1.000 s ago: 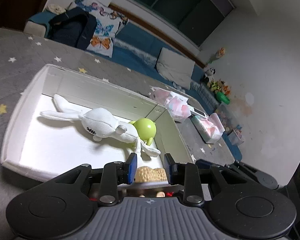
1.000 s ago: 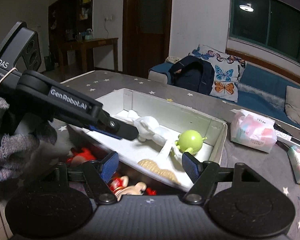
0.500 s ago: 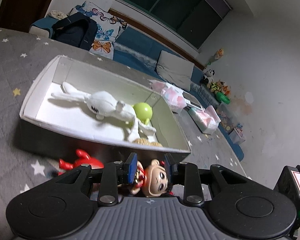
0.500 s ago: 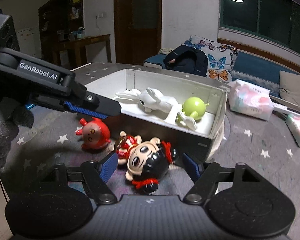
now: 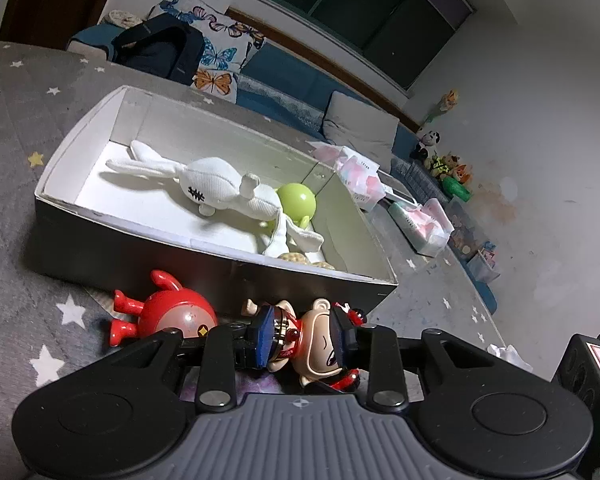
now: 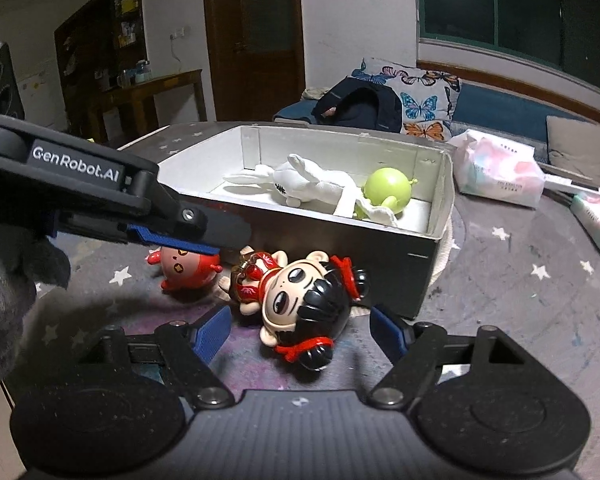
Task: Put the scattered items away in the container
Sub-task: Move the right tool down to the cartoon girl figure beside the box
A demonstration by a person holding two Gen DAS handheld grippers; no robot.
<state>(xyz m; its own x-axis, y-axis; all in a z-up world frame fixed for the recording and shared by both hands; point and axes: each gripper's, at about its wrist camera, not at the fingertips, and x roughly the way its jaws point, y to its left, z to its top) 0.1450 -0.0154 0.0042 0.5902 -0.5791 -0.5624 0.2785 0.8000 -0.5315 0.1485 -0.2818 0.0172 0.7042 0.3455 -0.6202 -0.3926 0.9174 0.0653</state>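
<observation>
My left fingers [image 5: 265, 340] sit part-closed either side of the doll [image 5: 316, 344] but aren't clamped yet; right gripper [image 6: 300, 330] is wide open just behind it. Next: squeeze, lift over the box [image 5: 228, 276] wall — red toy [image 5: 172, 316] beside it comes later.

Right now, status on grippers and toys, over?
Left gripper open astride doll, not clamped. Right gripper open, empty. Red toy outside box. Nothing blocking.
</observation>
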